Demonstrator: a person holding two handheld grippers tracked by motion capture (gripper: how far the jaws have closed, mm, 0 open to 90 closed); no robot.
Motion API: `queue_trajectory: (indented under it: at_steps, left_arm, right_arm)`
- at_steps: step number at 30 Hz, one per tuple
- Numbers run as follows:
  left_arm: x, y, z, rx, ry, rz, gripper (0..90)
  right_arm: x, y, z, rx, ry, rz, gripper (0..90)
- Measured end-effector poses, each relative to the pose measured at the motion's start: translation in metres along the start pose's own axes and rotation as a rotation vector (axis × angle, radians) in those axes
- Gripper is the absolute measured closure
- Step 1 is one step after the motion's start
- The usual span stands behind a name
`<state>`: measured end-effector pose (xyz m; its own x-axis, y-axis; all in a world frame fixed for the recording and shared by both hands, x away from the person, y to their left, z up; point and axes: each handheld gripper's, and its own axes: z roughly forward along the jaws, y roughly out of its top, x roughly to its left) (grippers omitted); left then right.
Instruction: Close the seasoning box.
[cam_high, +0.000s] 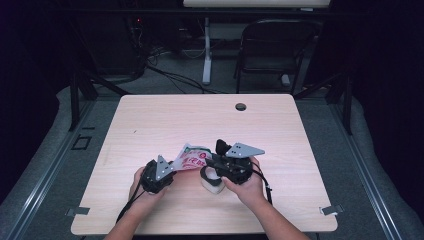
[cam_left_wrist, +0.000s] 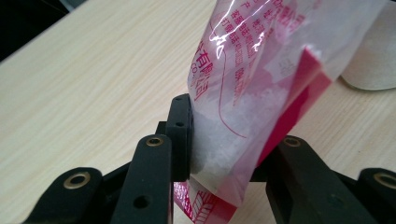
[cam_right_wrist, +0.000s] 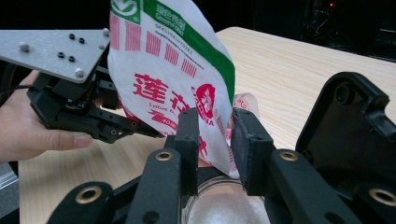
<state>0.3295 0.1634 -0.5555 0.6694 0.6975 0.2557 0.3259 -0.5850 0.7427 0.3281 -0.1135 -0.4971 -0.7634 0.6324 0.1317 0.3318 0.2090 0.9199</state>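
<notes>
In the high view, a red-and-white plastic packet (cam_high: 191, 158) is held up between the two grippers, just above the near middle of the wooden table (cam_high: 150, 125). The left gripper (cam_high: 167, 170) meets the packet's left end; the right gripper (cam_high: 212, 162) meets its right end. A small white cup (cam_high: 212, 184) stands on the table directly under the right gripper, below the packet's right end. A round cable hole (cam_high: 241, 106) lies well beyond the packet, near the table's far edge.

In the left gripper view, the left gripper (cam_left_wrist: 229, 158) has its jaws clenched on the packet (cam_left_wrist: 261, 84), which is clear on this side and shows white grains inside. The pads press on both faces. The cup (cam_left_wrist: 369, 70) sits just past the packet.

In the right gripper view, the right gripper (cam_right_wrist: 215, 140) has its jaws released: they straddle the packet's (cam_right_wrist: 173, 70) lower corner with a gap at the pads, not squeezing it. The cup's rim (cam_right_wrist: 205, 175) shows beneath that corner. The left gripper (cam_right_wrist: 116, 123) holds the packet's far side.
</notes>
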Motion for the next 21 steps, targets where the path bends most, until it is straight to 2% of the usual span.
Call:
queue_trajectory:
  at_steps: [1,5,9,13,16,21]
  left_arm:
    - [0.003,-0.002,0.002,0.002,-0.019,-0.036,70.0]
    - [0.011,-0.005,0.002,-0.007,-0.049,-0.111,70.1]
    - [0.015,-0.007,0.000,-0.016,-0.044,-0.138,70.6]
    - [0.017,-0.007,-0.001,-0.023,-0.038,-0.147,70.9]
    - [0.023,-0.008,-0.005,-0.042,-0.033,-0.171,71.0]
    - [0.035,-0.010,-0.013,-0.057,0.001,-0.215,71.0]
  right_arm:
    - [0.000,0.000,0.000,-0.002,0.007,0.008,72.0]
    - [0.000,0.001,-0.001,-0.006,-0.001,0.009,72.0]
    - [-0.001,0.001,-0.002,-0.010,-0.006,0.014,71.7]
    - [-0.002,0.001,-0.001,-0.012,-0.004,0.021,71.7]
    - [-0.002,0.001,-0.001,-0.013,-0.004,0.019,71.3]
    - [-0.002,0.001,-0.002,-0.026,-0.004,0.027,70.3]
